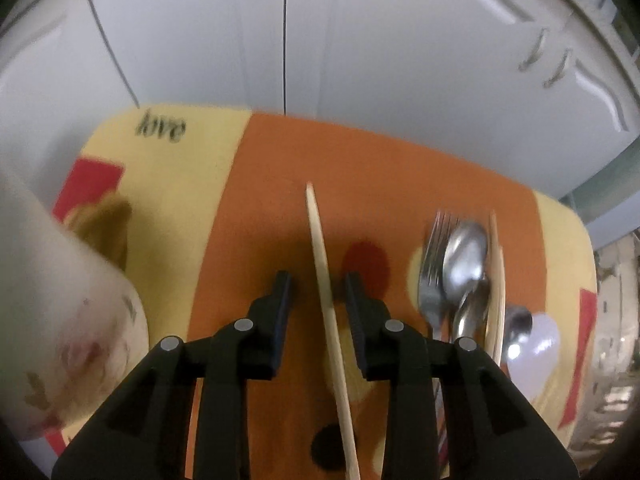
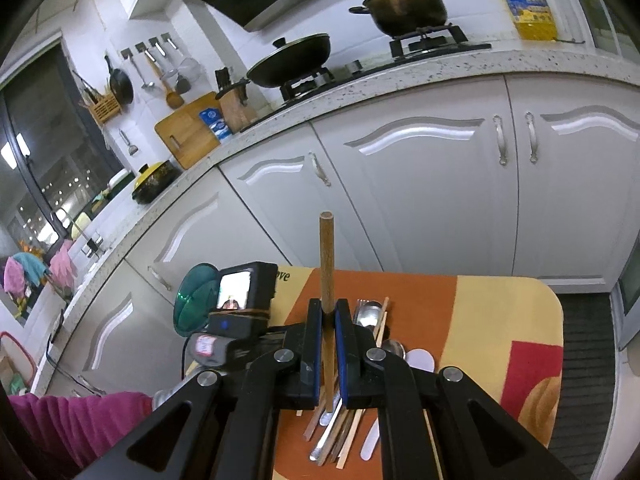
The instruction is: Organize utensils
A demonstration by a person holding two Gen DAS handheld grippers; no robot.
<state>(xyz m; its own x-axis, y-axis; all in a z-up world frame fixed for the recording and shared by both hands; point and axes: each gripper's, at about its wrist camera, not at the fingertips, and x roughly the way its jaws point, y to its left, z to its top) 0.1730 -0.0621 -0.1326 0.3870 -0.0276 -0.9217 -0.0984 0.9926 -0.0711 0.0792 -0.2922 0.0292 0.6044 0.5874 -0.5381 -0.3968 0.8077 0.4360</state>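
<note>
In the left wrist view the left gripper [image 1: 318, 286] points steeply down at a table with an orange, cream and red cover [image 1: 260, 184]. Its jaws stand spread, and a pale wooden chopstick [image 1: 322, 264] runs between them from the bottom edge up to mid-frame; the pads do not press on it, though it passes close by the right-hand finger. Whether the stick lies on the cover or hangs free cannot be told. In the upper left of the cover the word "love" [image 1: 161, 125] reads in dark script. At right centre lies a heap of utensils: a metal fork [image 1: 434, 264], a metal spoon [image 1: 466, 256], more pale chopsticks [image 1: 497, 280] and a white plastic spoon [image 1: 536, 344]. A blurred white cup with a reddish pattern [image 1: 68, 320] fills the lower left. White cabinet doors [image 1: 360, 40] take up the top.

In the right wrist view the right gripper [image 2: 329, 314] is pressed together on a brown wooden stick [image 2: 326, 256], which stands upright at the frame's centre. Below it the utensil heap [image 2: 372, 316] lies on the same cover, where "ove" [image 2: 282, 277] peeps out beside the other gripper's camera [image 2: 244, 296]. A pink sleeve [image 2: 72, 420] sits lower left. On the counter, upper right, a yellow oil bottle [image 2: 526, 0] carries a blue label too small to read; pots sit on the hob
</note>
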